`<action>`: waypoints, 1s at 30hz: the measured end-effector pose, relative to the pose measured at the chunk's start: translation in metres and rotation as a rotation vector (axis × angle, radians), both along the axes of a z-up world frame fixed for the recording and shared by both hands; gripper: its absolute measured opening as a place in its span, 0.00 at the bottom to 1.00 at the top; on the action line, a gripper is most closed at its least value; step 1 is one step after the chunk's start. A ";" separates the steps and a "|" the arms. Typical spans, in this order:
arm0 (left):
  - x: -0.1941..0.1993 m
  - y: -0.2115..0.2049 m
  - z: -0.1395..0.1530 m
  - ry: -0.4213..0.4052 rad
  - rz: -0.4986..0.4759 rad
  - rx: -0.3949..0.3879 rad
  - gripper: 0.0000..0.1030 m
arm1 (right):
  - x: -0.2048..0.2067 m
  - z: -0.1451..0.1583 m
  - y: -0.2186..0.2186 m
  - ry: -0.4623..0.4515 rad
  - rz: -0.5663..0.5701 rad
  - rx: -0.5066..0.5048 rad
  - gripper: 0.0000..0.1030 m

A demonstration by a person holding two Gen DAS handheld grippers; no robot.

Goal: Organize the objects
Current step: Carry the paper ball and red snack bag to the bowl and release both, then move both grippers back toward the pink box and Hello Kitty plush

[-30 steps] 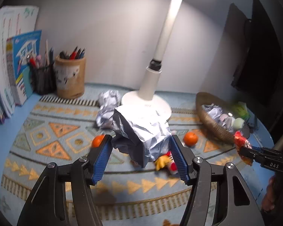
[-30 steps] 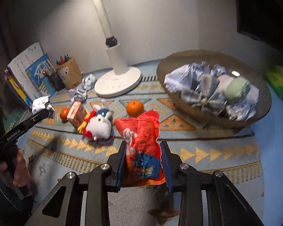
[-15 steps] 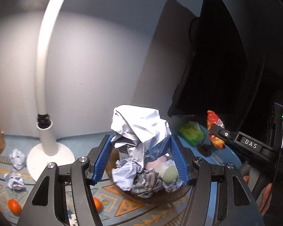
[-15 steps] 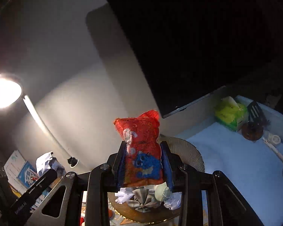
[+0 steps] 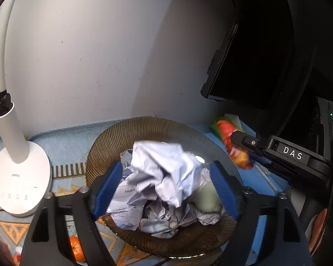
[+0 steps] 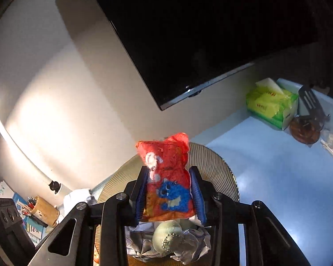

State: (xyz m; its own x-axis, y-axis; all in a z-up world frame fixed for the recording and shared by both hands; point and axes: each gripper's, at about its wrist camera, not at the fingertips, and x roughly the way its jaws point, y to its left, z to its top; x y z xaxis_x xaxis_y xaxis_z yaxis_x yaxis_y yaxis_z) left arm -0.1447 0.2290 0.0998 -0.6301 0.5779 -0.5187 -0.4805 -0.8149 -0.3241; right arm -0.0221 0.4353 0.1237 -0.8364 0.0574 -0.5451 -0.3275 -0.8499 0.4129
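Over ribbed woven basket (image 5: pixel 113 137): left fingers (image 5: pixel 108 190) spread round crumpled paper (image 5: pixel 164 173); right fingers (image 6: pixel 196 190) loosening on crinkly red packet (image 6: pixel 168 177).

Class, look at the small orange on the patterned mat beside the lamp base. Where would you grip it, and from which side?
Grip the orange across its round middle, coming from above with the fingers on opposite sides. It is a smooth ball with no handle, so only its widest part holds. The lamp base stands just behind it and the basket beside it, leaving the top freest.
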 end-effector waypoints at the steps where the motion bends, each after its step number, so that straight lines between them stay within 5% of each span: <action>1: 0.002 0.000 0.000 0.004 0.003 -0.003 0.90 | -0.003 -0.005 0.002 -0.008 0.007 -0.006 0.48; 13: 0.043 -0.054 0.044 0.073 0.070 0.019 0.90 | 0.022 -0.002 -0.011 0.001 0.043 -0.019 0.60; 22: 0.127 -0.164 0.087 0.164 0.248 -0.026 0.91 | 0.064 -0.008 -0.133 -0.057 0.385 -0.048 0.63; 26: 0.150 -0.225 0.070 0.138 0.395 -0.099 0.92 | 0.072 -0.025 -0.187 -0.101 0.464 0.058 0.64; 30: 0.155 -0.284 0.010 0.036 0.530 -0.116 0.92 | 0.071 -0.055 -0.219 -0.127 0.493 0.101 0.64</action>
